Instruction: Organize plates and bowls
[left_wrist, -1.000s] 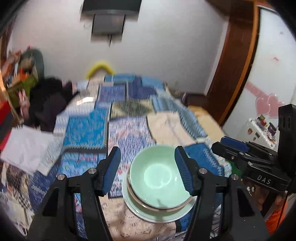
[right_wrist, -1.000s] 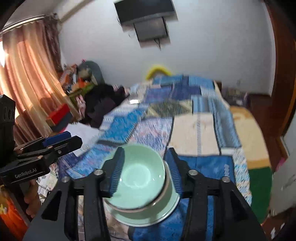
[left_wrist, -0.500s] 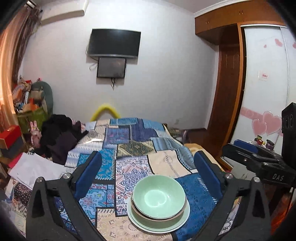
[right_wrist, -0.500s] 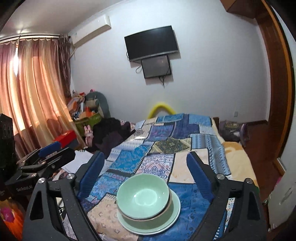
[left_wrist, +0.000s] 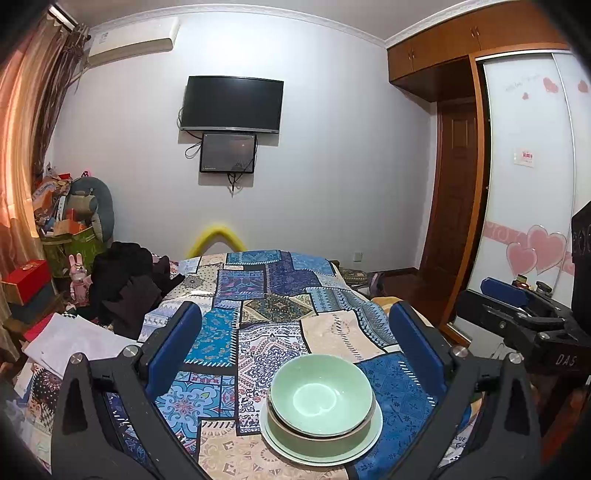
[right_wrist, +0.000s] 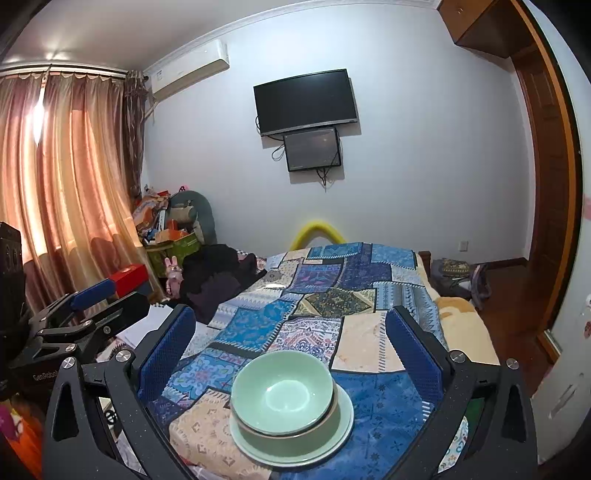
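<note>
Two pale green bowls (left_wrist: 320, 395) sit nested on a pale green plate (left_wrist: 284, 448), on the near end of a patchwork bedspread (left_wrist: 269, 295). My left gripper (left_wrist: 295, 314) hovers above and behind the stack, jaws wide open, with nothing between the pads. In the right wrist view the same bowls (right_wrist: 282, 391) and plate (right_wrist: 341, 432) lie below my right gripper (right_wrist: 290, 314). Its jaws are opening wide and the pads touch nothing. Each gripper shows at the edge of the other's view: the right gripper (left_wrist: 480, 295) and the left gripper (right_wrist: 125, 295).
A pile of dark clothes (left_wrist: 125, 284) and white papers (left_wrist: 66, 339) lie on the bed's left side. The bed's right edge drops to a wooden floor (right_wrist: 517, 295) beside a wardrobe (left_wrist: 524, 221). A television (left_wrist: 232, 103) hangs on the far wall.
Both grippers had their pads beside the top bowl a second ago. Both have opened wide and drawn back and up, tilting toward level. The stack stayed put.
</note>
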